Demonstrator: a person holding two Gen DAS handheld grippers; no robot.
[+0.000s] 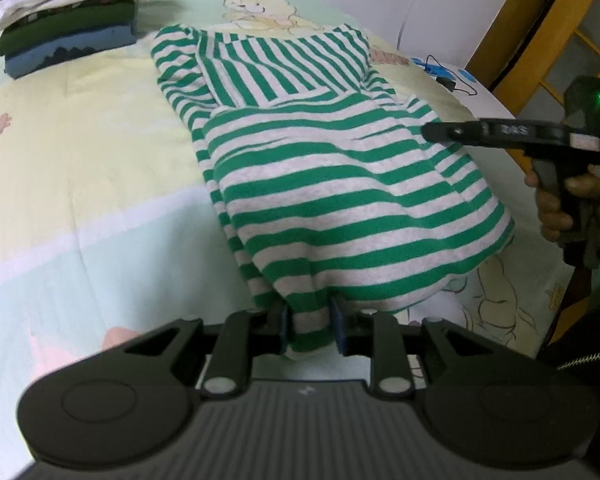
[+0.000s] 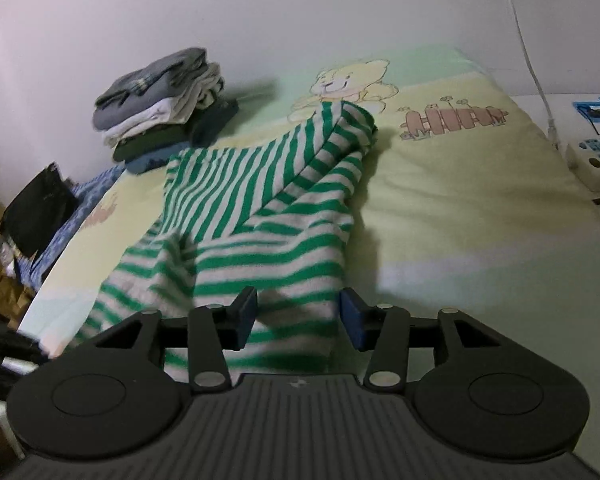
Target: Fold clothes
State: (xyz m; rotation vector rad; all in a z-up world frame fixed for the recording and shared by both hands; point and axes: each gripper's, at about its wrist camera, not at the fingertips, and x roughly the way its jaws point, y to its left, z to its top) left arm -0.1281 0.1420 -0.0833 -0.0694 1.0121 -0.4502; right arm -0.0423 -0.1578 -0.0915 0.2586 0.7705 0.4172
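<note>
Underneath, a pastel bear-print bedspread (image 2: 460, 184) meets the white wall (image 2: 260, 12).

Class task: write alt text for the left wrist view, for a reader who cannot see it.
The left gripper pinches the near hem of a green-and-grey striped shirt spread on a cartoon-bear bedsheet. The right gripper hovers at the shirt's right edge; folded clothes sit far left.
</note>
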